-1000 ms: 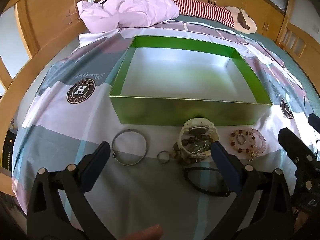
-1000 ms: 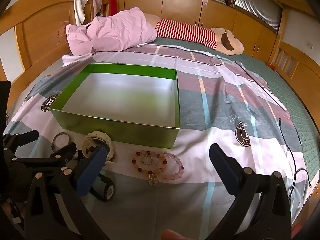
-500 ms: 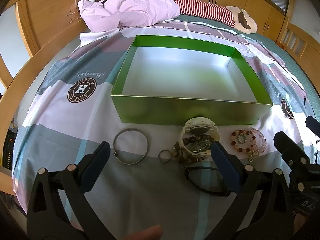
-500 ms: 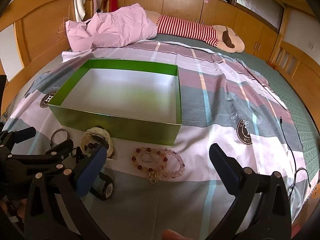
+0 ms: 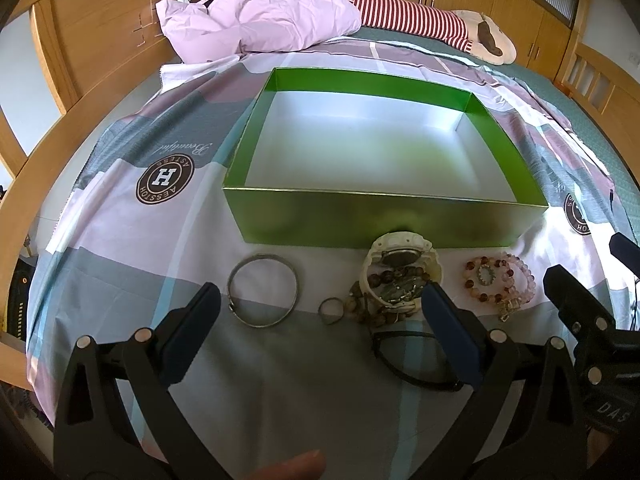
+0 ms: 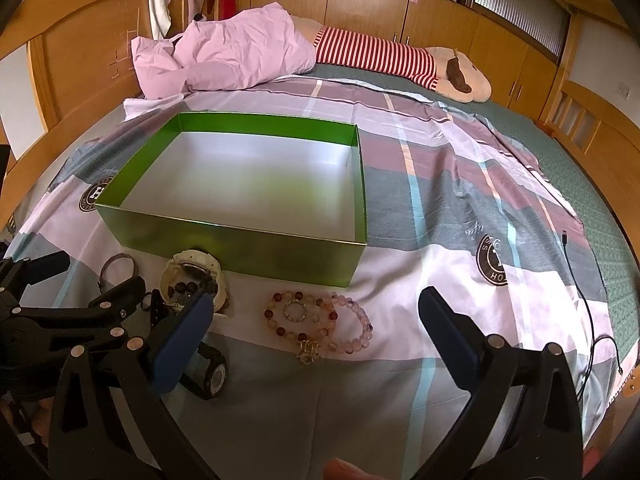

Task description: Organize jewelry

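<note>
Right wrist: plaid bedsheet [image 6: 440, 184], wooden wardrobes [image 6: 360, 0].

Box [image 5: 384, 220] lies on bed [image 5: 120, 216], ahead of left gripper [image 5: 316, 320]. Btw. box & gripper: bangle [image 5: 263, 289] left, small ring [image 5: 331, 311] centre, watch [image 5: 400, 268] right. Bead bracelets [image 5: 500, 280] further right, near right gripper [image 6: 312, 326].
</note>
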Demonstrator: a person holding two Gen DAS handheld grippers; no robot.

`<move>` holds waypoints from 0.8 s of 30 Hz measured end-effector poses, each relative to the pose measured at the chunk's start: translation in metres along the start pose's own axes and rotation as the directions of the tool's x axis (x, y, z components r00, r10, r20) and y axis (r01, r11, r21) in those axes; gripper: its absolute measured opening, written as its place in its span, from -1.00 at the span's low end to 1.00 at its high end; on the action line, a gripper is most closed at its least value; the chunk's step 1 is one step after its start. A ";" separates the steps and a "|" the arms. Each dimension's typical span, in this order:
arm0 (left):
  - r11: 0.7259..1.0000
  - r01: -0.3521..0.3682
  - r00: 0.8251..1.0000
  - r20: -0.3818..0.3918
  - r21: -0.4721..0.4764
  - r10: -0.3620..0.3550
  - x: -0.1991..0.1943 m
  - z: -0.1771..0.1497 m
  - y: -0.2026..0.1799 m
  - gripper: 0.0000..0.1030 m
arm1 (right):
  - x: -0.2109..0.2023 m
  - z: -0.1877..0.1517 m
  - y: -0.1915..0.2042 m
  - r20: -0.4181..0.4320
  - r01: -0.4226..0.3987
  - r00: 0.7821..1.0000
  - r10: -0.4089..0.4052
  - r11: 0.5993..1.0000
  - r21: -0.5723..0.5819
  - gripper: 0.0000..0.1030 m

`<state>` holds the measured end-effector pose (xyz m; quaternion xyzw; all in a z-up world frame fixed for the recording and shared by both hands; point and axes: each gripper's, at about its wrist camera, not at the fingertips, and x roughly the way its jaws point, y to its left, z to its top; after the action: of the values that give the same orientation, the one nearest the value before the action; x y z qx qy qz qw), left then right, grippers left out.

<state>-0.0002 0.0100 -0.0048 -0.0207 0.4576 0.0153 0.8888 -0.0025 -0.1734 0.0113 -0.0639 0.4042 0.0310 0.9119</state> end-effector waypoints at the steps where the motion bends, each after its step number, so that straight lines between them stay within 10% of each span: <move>1: 1.000 0.000 1.000 0.000 0.000 0.000 0.000 0.000 0.000 0.93 | 0.000 0.000 0.000 0.000 0.000 1.000 0.000 1.000 0.000 0.95; 24: 1.000 -0.010 1.000 -0.010 0.005 0.010 0.002 -0.001 0.001 0.93 | 0.002 -0.001 0.000 -0.002 0.001 1.000 -0.001 1.000 -0.003 0.95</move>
<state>0.0002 0.0108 -0.0066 -0.0161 0.4624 0.0186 0.8863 -0.0025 -0.1731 0.0092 -0.0652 0.4050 0.0312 0.9115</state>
